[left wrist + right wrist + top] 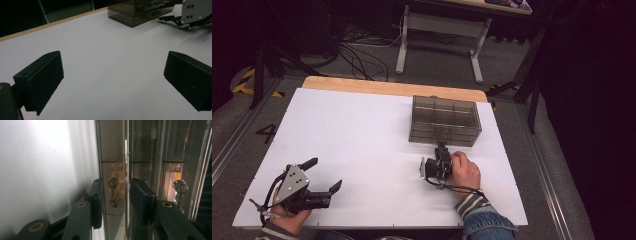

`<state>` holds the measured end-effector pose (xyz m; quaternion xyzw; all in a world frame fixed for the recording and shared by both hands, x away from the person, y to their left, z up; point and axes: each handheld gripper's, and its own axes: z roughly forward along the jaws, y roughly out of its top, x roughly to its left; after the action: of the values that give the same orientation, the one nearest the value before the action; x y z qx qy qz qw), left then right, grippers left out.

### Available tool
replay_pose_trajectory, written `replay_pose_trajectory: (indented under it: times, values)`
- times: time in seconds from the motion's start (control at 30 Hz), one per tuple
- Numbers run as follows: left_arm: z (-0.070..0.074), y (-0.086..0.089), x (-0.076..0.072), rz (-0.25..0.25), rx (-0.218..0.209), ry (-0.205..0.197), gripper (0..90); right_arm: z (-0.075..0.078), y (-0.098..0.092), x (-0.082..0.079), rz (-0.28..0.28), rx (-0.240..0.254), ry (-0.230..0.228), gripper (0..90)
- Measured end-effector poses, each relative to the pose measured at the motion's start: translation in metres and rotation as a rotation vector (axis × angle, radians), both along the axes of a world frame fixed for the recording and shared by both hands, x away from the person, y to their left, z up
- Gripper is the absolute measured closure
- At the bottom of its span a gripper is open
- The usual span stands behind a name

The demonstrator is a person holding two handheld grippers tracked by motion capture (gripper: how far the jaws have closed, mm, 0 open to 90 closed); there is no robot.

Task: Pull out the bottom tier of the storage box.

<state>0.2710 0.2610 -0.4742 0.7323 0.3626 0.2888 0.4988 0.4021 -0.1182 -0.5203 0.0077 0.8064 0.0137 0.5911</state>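
left black gripper (323, 174) with grey three-cornered plate, screws, trailing black cable | right black gripper (441, 148), brass-ringed pivots | striped cuff (472, 202) under blue denim sleeve (488, 224)

A lab or test room: grey carpeted floor (242, 130), loose cables (362, 55), hazard tape (242, 82), a metal-legged bench (442, 30) beyond the white surface (352, 145).

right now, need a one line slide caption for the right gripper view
Right gripper, turned on its side, brackets the lower handle of the smoky clear plastic drawer box, jaws not yet touching.
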Motion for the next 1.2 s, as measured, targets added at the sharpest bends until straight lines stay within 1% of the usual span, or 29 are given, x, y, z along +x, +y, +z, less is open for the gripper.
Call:
replay_pose_trajectory:
  times: [0.1,0.17,0.23,0.27,0.3,0.4,0.43,0.47,0.53,0.57,0.63,0.73,0.77,0.8,0.83,0.93,0.97,1.07,1.1,1.2]
  values:
    - [0.000,0.000,0.000,0.001,-0.003,0.000,3.2,-0.003,0.000,0.001,-0.003,-0.008,-0.010,65.4]
    - [0.000,0.000,0.000,0.002,-0.001,0.000,3.2,-0.004,0.000,0.002,-0.003,-0.025,-0.009,66.2]
    - [0.000,0.000,0.000,0.001,0.000,0.000,3.2,-0.006,0.000,0.004,0.000,-0.032,-0.026,67.8]
    - [0.000,0.000,0.000,0.001,-0.001,0.000,3.2,-0.006,0.000,0.004,0.000,-0.032,-0.026,67.8]
    - [0.000,0.000,0.000,0.000,-0.002,0.001,3.2,-0.007,0.000,0.006,0.011,-0.043,-0.032,67.8]
    - [0.000,0.000,0.000,0.000,-0.001,0.000,3.2,-0.008,0.000,0.006,0.001,-0.041,-0.028,68.3]
    - [0.000,0.000,0.000,0.000,-0.001,0.000,3.2,-0.008,0.001,0.006,0.005,-0.051,-0.033,68.7]
    - [0.000,-0.001,0.000,0.001,-0.003,0.002,3.2,-0.009,0.000,0.006,-0.003,-0.040,-0.033,69.1]
    - [0.000,-0.001,0.000,0.001,-0.003,0.002,3.2,-0.011,0.000,0.007,-0.002,-0.040,-0.039,70.1]
    - [0.000,0.000,0.000,0.001,0.000,0.001,3.2,-0.011,0.000,0.008,-0.001,-0.053,-0.046,71.0]
    - [0.000,0.000,0.000,0.000,-0.001,0.000,3.2,-0.012,0.000,0.009,0.001,-0.062,-0.048,71.4]
    - [0.000,-0.001,0.000,-0.001,-0.001,0.001,3.2,-0.013,0.000,0.010,0.000,-0.062,-0.053,72.1]
    - [0.000,-0.001,0.000,0.000,-0.001,0.000,3.2,-0.015,0.000,0.010,-0.012,-0.059,-0.051,72.4]
    - [0.000,-0.001,0.000,0.000,-0.001,0.000,3.2,-0.015,0.000,0.010,-0.012,-0.059,-0.051,72.4]
    - [0.000,0.000,0.000,-0.001,0.002,-0.002,3.2,-0.015,0.000,0.011,-0.015,-0.067,-0.051,72.7]
    - [0.000,-0.001,0.000,-0.001,0.000,0.001,3.2,-0.016,0.000,0.012,-0.007,-0.069,-0.057,73.1]
    - [0.000,-0.001,0.000,0.000,-0.002,0.002,3.2,-0.015,0.000,0.013,-0.003,-0.084,-0.060,73.2]
    - [0.000,-0.001,0.000,-0.001,0.000,0.000,3.2,-0.016,0.000,0.014,-0.011,-0.083,-0.066,73.9]
    - [0.000,-0.001,0.000,-0.002,0.003,-0.001,3.2,-0.016,-0.001,0.015,-0.008,-0.092,-0.070,74.0]
    - [0.000,-0.001,0.000,-0.003,0.004,0.000,3.2,-0.017,-0.001,0.015,-0.022,-0.082,-0.070,75.0]
